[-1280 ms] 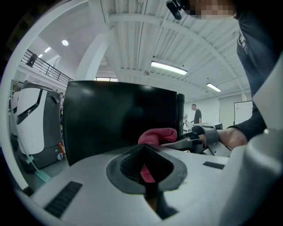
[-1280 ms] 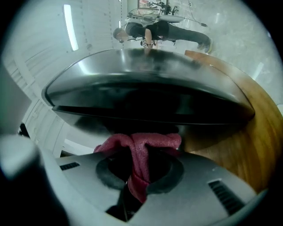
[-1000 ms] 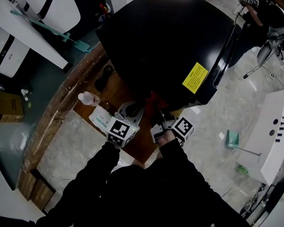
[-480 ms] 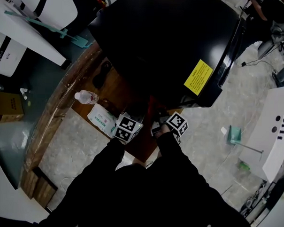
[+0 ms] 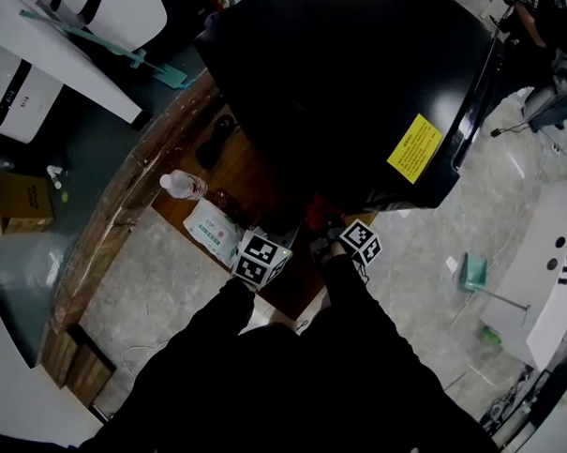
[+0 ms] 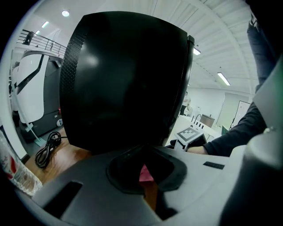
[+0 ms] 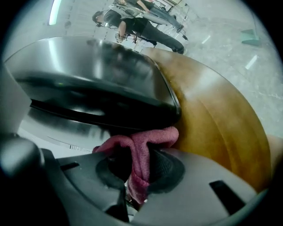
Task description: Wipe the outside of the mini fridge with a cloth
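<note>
The black mini fridge [image 5: 346, 83] stands on a wooden table [image 5: 160, 159] and fills the left gripper view [image 6: 124, 79]. My right gripper [image 7: 139, 163] is shut on a pink-red cloth [image 7: 150, 139], which bunches against the fridge's lower front corner [image 7: 110, 106]. In the head view the cloth [image 5: 317, 213] shows as a red patch at the fridge's near edge, just ahead of the right gripper [image 5: 338, 231]. The left gripper [image 5: 278, 235] sits beside it to the left, close to the fridge. Its jaws [image 6: 143, 170] look shut with nothing held; a pink scrap shows beyond them.
A water bottle [image 5: 182, 184] and a white-green packet [image 5: 213, 229] lie on the table left of my left gripper. A black cable [image 5: 212, 147] lies coiled by the fridge's left side. A yellow label [image 5: 414, 147] is on the fridge. The table edge [image 7: 247, 132] curves at right.
Both grippers have edged in closer to the fridge's near edge, the right one with the cloth shifting slightly left along it. Less of the red cloth shows in the head view.
</note>
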`<state>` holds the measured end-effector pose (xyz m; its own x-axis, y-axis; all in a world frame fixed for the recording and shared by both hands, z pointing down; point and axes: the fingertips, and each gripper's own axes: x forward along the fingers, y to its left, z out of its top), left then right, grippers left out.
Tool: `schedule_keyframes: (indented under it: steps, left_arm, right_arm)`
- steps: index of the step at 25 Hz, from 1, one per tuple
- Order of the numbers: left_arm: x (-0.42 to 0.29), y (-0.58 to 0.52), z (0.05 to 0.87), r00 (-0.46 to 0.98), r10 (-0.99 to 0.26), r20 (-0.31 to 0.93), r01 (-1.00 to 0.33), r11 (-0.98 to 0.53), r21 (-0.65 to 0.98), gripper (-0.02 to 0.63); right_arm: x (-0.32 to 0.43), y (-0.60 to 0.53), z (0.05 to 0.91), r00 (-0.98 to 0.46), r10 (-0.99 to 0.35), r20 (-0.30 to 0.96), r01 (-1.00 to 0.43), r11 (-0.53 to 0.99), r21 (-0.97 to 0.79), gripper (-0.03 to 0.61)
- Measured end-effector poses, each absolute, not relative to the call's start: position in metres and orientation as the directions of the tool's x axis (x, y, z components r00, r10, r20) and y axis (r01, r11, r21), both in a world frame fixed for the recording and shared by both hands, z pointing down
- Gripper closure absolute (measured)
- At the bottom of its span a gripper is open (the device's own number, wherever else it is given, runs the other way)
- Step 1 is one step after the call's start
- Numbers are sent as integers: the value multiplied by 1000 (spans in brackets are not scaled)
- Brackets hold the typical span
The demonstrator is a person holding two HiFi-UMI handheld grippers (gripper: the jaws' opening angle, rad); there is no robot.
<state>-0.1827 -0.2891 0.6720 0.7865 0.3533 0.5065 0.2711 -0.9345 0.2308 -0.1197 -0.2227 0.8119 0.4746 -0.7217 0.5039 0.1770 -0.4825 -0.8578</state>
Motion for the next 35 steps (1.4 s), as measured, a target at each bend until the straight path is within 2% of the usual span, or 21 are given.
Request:
schedule_keyframes:
  steps: [2,4,8,11,16,18,28,35]
  left_arm:
    - [-190,-290,660,797,353,491,274,-934,228,607]
    - [-199,-291,646,809,352,472,275,-935,225,607]
    - [-213,-297,615,838,341,426,265,-937,228,607]
    - [-227,-290,584,857,344,384,276,-935,221,607]
    - [-265,-266,517,889,353,293,294,-929,226,607]
    - [-277,-247,489,904,351,245,302,-928,218,607]
    - [-333,-131,391,961,262,86,244,-953,182,607]
    - [-367,-79,373,982,182,46,172,-971,165,607]
  right_arm:
    - [-122,-222,808,472,-727,499,156,-488,-859,511]
    - [-131,-227,793,450,-756,476,71,-501,-863,511]
    - [-163,-247,729,356,-842,405,-276,-508,-816,512]
    - [-180,-236,669,344,-877,335,-446,-466,-764,512]
    - [-209,-212,557,281,-931,232,-764,-363,-533,512]
    - [-218,-199,517,239,-949,204,-847,-307,-434,515]
    - [-270,-97,383,45,-999,7,-915,-44,-401,520]
    - [-312,-37,363,-40,-998,54,-986,30,-166,520]
